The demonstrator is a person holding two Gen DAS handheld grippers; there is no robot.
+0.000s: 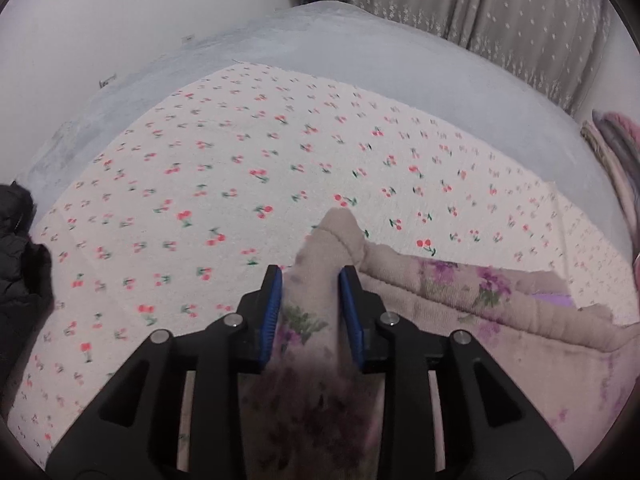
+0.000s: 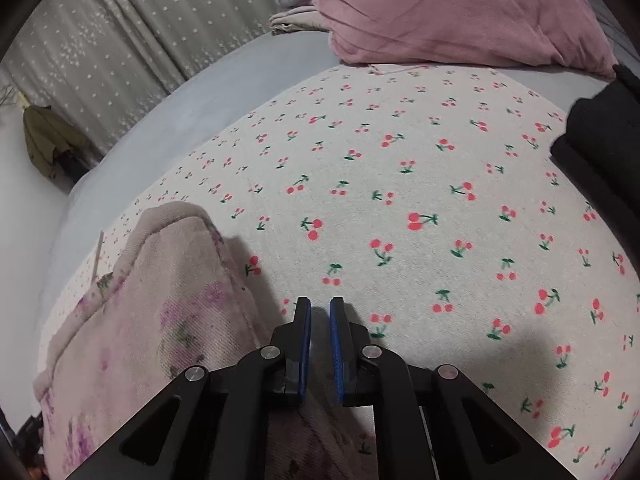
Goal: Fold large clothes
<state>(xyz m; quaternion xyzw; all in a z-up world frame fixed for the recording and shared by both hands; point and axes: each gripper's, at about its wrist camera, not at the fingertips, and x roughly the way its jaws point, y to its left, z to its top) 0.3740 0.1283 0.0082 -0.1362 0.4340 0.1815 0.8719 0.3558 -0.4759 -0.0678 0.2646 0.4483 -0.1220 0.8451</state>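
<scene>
Left gripper (image 1: 310, 280) fingers pinching floral garment (image 1: 320, 248); right gripper (image 2: 319, 312) fingers slightly apart

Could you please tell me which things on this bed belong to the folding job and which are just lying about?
Job:
- floral garment
- left tool, shut on it
- right tool, slightly parted, gripping nothing visible
- cherry-print sheet, work surface

Lying about:
- pink pillow
- black clothing
- curtain

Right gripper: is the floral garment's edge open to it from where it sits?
Probably yes. The right gripper sits empty over the cherry-print sheet, the floral garment just to its left, with nothing between them.
</scene>
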